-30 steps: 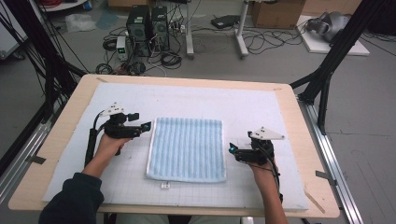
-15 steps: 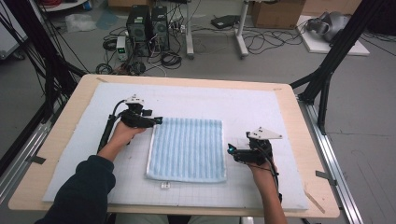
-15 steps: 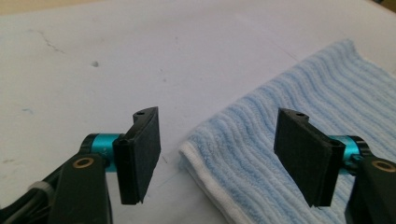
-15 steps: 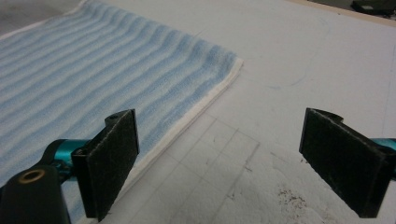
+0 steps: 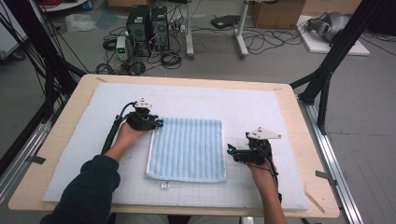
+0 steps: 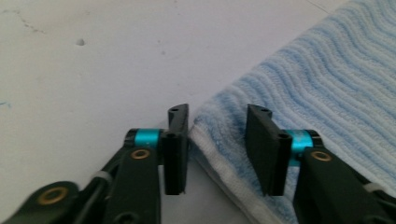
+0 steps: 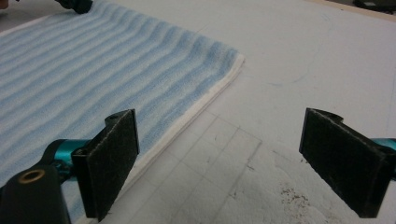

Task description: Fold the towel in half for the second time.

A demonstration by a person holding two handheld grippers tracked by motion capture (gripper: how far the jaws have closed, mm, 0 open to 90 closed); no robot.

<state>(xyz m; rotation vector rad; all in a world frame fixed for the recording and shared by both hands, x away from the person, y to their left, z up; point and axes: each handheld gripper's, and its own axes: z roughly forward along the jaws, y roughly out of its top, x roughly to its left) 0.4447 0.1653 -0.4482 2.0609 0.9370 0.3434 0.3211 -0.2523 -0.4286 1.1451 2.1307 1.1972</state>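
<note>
Two jaws of my left gripper (image 6: 217,144) have just been closing around the towel (image 5: 189,147)'s far-left corner, not pinching yet, so I'd bite deeper before lifting while the right gripper (image 7: 233,163) gapes wide.

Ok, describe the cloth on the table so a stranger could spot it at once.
On the wooden table lies a white mat; in its middle, between the two grippers, lies the towel, flat. Its pale blue ribbed stripes and white hem make it the only soft, coloured thing there.
</note>
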